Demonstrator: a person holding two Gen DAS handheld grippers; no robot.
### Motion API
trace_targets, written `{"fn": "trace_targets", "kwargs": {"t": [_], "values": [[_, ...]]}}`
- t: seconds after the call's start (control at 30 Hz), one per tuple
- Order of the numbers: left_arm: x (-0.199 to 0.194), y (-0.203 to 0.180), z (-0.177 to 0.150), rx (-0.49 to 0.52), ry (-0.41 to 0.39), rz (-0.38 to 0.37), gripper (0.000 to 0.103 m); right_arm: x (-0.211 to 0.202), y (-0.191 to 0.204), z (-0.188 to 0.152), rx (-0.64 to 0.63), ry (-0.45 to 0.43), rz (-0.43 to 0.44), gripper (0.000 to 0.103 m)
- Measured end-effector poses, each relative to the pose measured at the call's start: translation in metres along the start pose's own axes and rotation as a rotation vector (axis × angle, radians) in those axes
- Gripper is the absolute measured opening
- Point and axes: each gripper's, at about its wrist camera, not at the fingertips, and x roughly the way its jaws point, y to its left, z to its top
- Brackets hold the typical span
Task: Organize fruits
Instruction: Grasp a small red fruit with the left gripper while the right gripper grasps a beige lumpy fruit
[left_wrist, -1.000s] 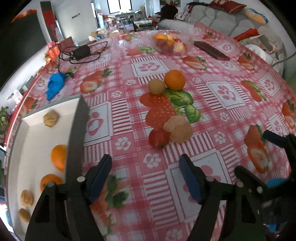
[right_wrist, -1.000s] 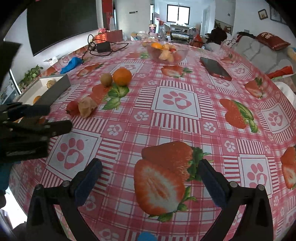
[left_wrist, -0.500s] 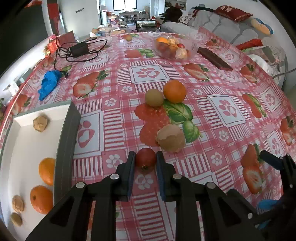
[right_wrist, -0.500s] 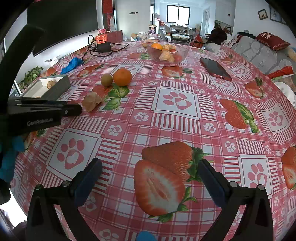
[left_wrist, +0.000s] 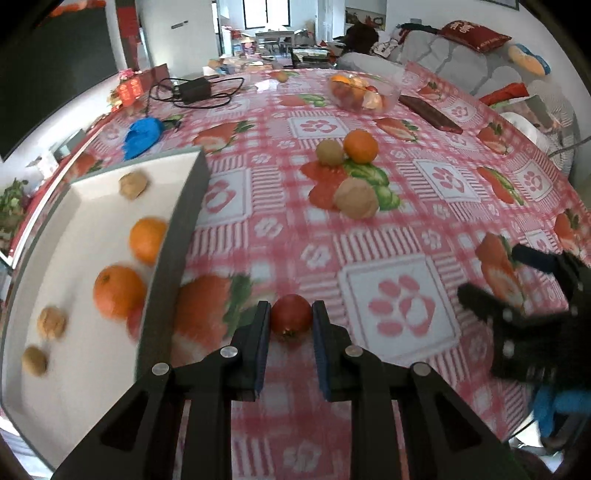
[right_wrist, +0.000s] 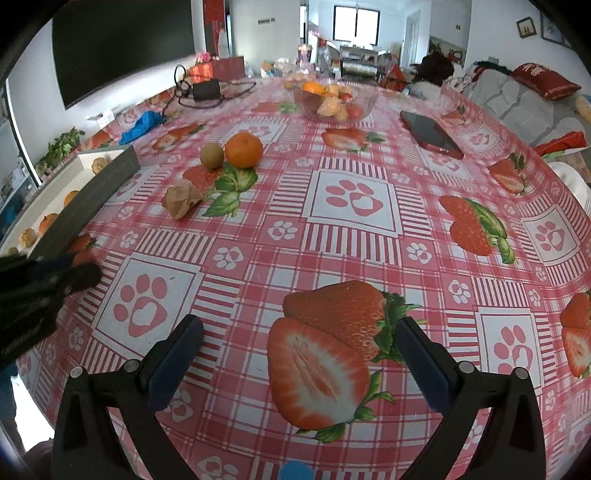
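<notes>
Left tongs clenched on small red fruit, lower centre, beside white tray. Right tongs released, holding nothing, above table.

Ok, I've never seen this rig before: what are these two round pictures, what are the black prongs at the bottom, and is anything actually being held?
There is no robot here: a person holds a two-finger gripper in each hand, and a fisheye camera on each one looks forward along its fingers. One picture is the left gripper's view, the other the right's.

The left gripper is shut on a small red fruit, next to the white tray, which already holds oranges and small brown fruits. The right gripper is open with nothing between its fingers, above the strawberry-print tablecloth.

Loose on the cloth are an orange, a kiwi and a crumpled tan lump. Further back stand a glass fruit bowl and a phone.
</notes>
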Motion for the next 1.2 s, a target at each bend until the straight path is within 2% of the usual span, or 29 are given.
{"fn": "trace_targets", "kwargs": {"t": [0.1, 0.17, 0.23, 0.37, 0.53, 0.6, 0.67, 0.7, 0.77, 0.83, 1.0, 1.1, 1.2], "values": [[-0.004, 0.005, -0.007, -0.018, -0.006, -0.006, 0.024, 0.005, 0.003, 0.013, -0.001, 0.122, 0.008, 0.103], [-0.005, 0.007, -0.008, -0.029, -0.010, -0.009, 0.024, 0.010, 0.009, 0.023, -0.001, 0.185, 0.043, 0.103], [-0.005, 0.007, -0.009, -0.030, -0.014, -0.005, 0.024, 0.013, 0.019, 0.034, -0.010, 0.195, 0.101, 0.103], [-0.005, 0.005, -0.009, -0.028, -0.015, 0.000, 0.024, 0.029, 0.046, 0.054, -0.060, 0.203, 0.117, 0.103], [-0.006, 0.005, -0.011, -0.036, -0.020, -0.003, 0.024, 0.049, 0.075, 0.074, -0.091, 0.179, 0.095, 0.103], [-0.006, 0.004, -0.012, -0.036, -0.020, -0.002, 0.024, 0.053, 0.083, 0.080, -0.102, 0.159, 0.069, 0.095], [-0.006, 0.005, -0.011, -0.040, -0.020, -0.005, 0.024, 0.054, 0.090, 0.087, -0.115, 0.129, 0.072, 0.070], [-0.006, 0.005, -0.012, -0.040, -0.021, -0.005, 0.024, 0.052, 0.091, 0.089, -0.117, 0.124, 0.073, 0.062], [-0.007, 0.006, -0.011, -0.040, -0.021, -0.005, 0.024, 0.051, 0.092, 0.091, -0.116, 0.122, 0.082, 0.034], [-0.007, 0.006, -0.012, -0.042, -0.023, -0.006, 0.024, 0.049, 0.089, 0.091, -0.109, 0.124, 0.103, 0.030], [-0.007, 0.007, -0.012, -0.048, -0.032, -0.006, 0.025, 0.032, 0.061, 0.075, -0.024, 0.136, 0.190, 0.029], [-0.007, 0.009, -0.011, -0.061, -0.024, -0.015, 0.024, 0.016, 0.046, 0.060, -0.011, 0.132, 0.187, 0.029], [-0.010, 0.016, -0.011, -0.109, -0.004, -0.068, 0.024, 0.002, 0.031, 0.046, 0.018, 0.128, 0.188, 0.029]]}}
